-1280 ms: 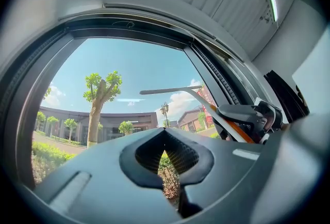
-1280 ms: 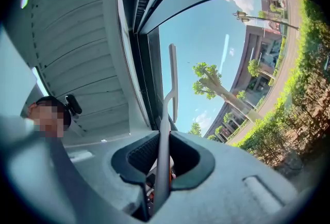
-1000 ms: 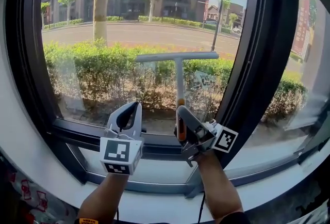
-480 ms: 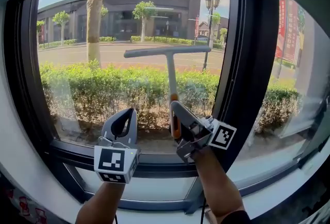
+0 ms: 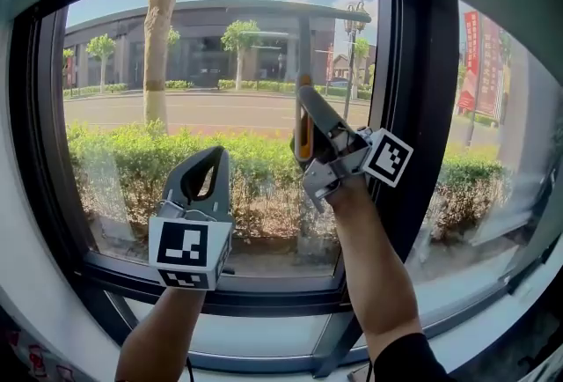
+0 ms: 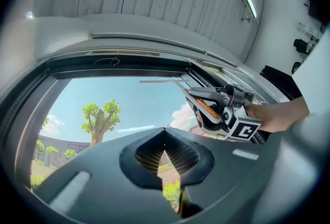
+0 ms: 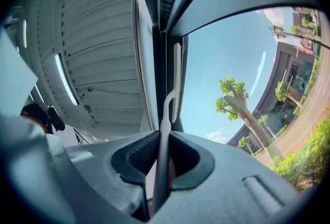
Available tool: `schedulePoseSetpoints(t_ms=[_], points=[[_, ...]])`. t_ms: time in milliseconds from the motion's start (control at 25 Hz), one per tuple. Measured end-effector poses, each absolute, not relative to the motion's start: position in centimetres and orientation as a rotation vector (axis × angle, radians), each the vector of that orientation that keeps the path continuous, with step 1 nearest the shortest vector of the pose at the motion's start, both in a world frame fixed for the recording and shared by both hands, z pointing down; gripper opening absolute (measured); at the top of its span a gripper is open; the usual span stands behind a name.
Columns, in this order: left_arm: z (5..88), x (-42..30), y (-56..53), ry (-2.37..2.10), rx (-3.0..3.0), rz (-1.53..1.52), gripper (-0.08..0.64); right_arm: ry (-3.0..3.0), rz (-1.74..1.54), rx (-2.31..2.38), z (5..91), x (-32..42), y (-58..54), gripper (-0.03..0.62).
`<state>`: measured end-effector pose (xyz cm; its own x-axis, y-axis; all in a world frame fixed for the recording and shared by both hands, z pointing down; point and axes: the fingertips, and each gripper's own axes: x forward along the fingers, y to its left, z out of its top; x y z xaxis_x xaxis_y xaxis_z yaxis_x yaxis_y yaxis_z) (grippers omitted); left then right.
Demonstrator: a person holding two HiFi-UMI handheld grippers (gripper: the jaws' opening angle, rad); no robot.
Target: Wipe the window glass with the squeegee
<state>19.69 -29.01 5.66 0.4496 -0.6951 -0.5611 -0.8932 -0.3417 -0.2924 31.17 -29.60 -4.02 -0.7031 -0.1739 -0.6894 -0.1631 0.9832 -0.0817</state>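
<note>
The squeegee's grey shaft [image 5: 303, 46] runs straight up the window glass [image 5: 132, 63] from an orange grip held in my right gripper [image 5: 303, 99], which is shut on that handle. Seen along the right gripper [image 7: 161, 138], the shaft [image 7: 164, 114] reaches the pale blade [image 7: 177, 78], which lies against the glass by the dark top frame. In the left gripper view the blade [image 6: 157, 82] sits just under the upper frame, with the right gripper [image 6: 206, 109] below it. My left gripper [image 5: 209, 162] hovers lower left before the glass, shut with nothing in it [image 6: 165, 131].
A thick black mullion [image 5: 413, 107] stands just right of the right gripper, with another pane [image 5: 479, 116] beyond it. A black bottom frame [image 5: 255, 297] and white sill [image 5: 264, 341] run below. Outside are a hedge, a tree and a building.
My right gripper has carried the squeegee upward, bringing its blade from mid-pane to the top of the glass. The left gripper rose a little, and the head view tilted up.
</note>
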Motion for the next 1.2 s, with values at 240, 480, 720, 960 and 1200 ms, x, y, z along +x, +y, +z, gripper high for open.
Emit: schedulePoseSetpoints(t_ms=[240,480,720,960,1200], points=[[3.2,19.2,-28.2,1.318,-2.08,0.5,0.011,2.345,-0.007,-0.243,-6.7,31.6,-29.7,0.048],[3.8,18.9,-28.3,1.323,-2.09,0.497,0.011,2.338,-0.044,-0.316,-6.3,31.6,-30.4,0.048],[5.2,19.2,-28.0,1.324,-2.121,0.485,0.011,2.318,-0.123,-0.332,-4.4,32.1,-30.5,0.048],[7.5,19.2,-27.8,1.328,-2.173,0.481,0.011,2.287,-0.194,-0.339,-1.2,32.6,-29.8,0.048],[12.2,19.2,-28.3,1.348,-2.24,0.442,0.011,2.248,-0.275,-0.349,4.4,32.9,-28.7,0.048]])
